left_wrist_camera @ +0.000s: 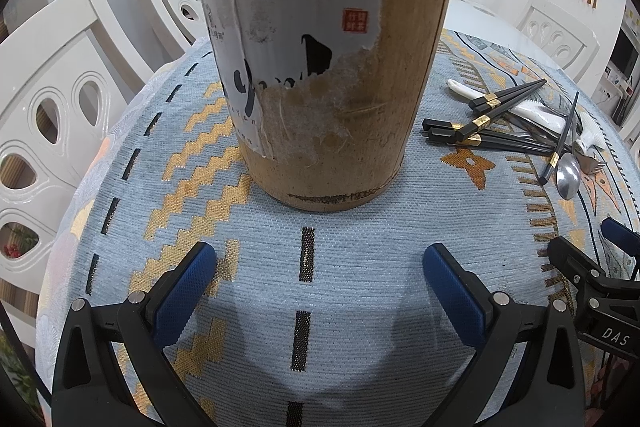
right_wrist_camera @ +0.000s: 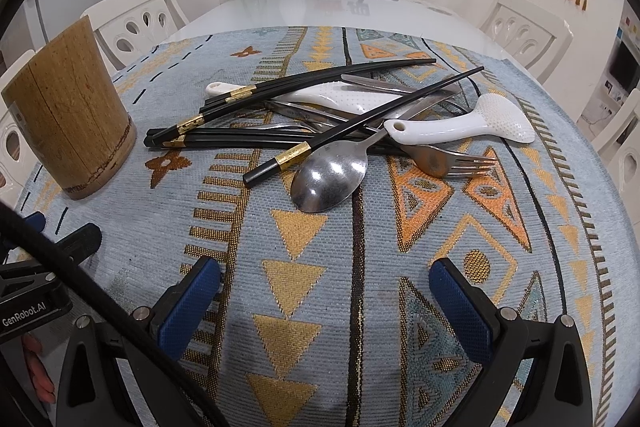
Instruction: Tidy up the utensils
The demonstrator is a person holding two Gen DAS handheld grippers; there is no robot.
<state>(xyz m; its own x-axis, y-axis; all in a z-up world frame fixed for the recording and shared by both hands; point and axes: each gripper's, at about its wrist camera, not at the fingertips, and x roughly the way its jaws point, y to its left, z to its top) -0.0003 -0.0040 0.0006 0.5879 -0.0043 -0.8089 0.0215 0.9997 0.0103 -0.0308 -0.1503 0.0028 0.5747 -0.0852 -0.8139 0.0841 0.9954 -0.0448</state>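
Loose pile of mixed utensils (right_wrist_camera: 340,123) lies dead ahead of the right tool (right_wrist_camera: 325,301), well apart from its tips, on the patterned blue-and-gold woven cloth (right_wrist_camera: 296,307) covering the bench. Nearest item: steel tablespoon (right_wrist_camera: 330,179), bowl toward the tool, handle running back under the heap. Black chopsticks with gold bands (right_wrist_camera: 280,95) cross over it; one single chopstick (right_wrist_camera: 360,123) lies diagonally on top. Steel fork (right_wrist_camera: 444,161) sits right of the spoon, tines pointing right. Two white dimpled plastic rice paddles (right_wrist_camera: 468,127) are tangled in, one partly buried.

Handling, judged: all stiff and light; steel and lacquered sticks likely slippery, thin sticks may roll or pivot in the grip. Top diagonal chopstick looks freest; pinch near the gold band. Spoon best taken at the neck, not the bowl.

Tall tan bamboo holder with torn paper label (left_wrist_camera: 324,83) stands upright straight ahead of the left tool (left_wrist_camera: 320,291), near but not touching; pile lies to its right.

Both tools released, jaws wide apart, nothing held.
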